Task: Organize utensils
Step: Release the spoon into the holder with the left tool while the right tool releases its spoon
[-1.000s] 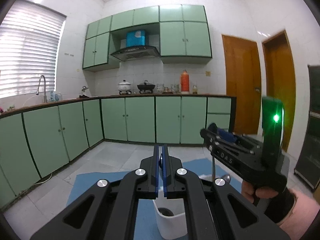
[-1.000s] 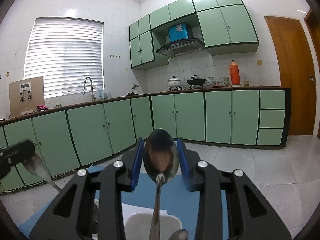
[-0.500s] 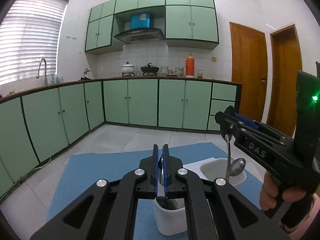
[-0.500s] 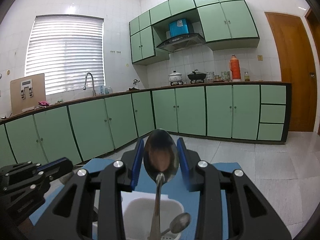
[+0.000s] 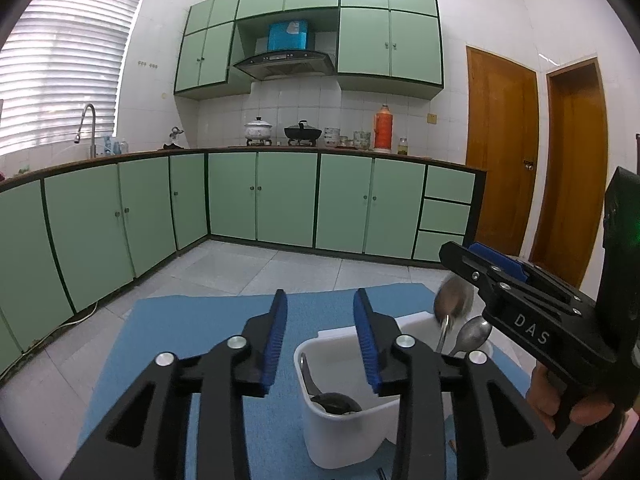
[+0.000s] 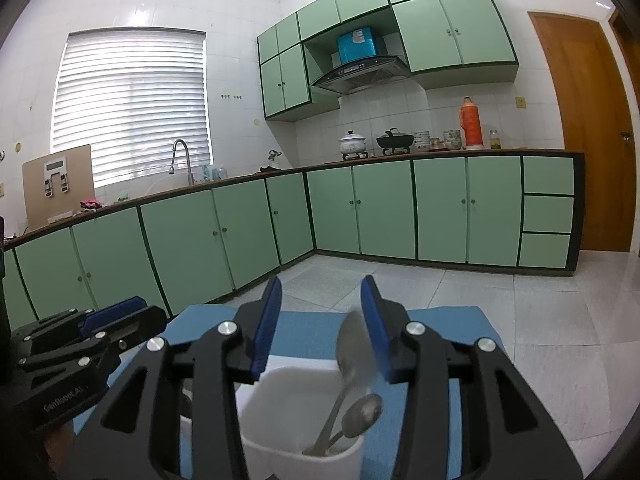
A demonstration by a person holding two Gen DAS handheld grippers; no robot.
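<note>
With both your claws released, left gripper (image 5: 322, 336) sits over the near white cup (image 5: 344, 428); right gripper (image 6: 320, 320) over the far cup (image 6: 300, 436), two spoons (image 6: 360, 410) inside.

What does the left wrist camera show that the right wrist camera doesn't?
Only the left wrist view looks into the nearer white plastic holder, where a dark metal utensil lies. Only the right wrist view shows the brown board on the counter by the window. Both show the open left gripper, the open right gripper, the blue mat, and two steel spoons leaning in the other white holder.
</note>
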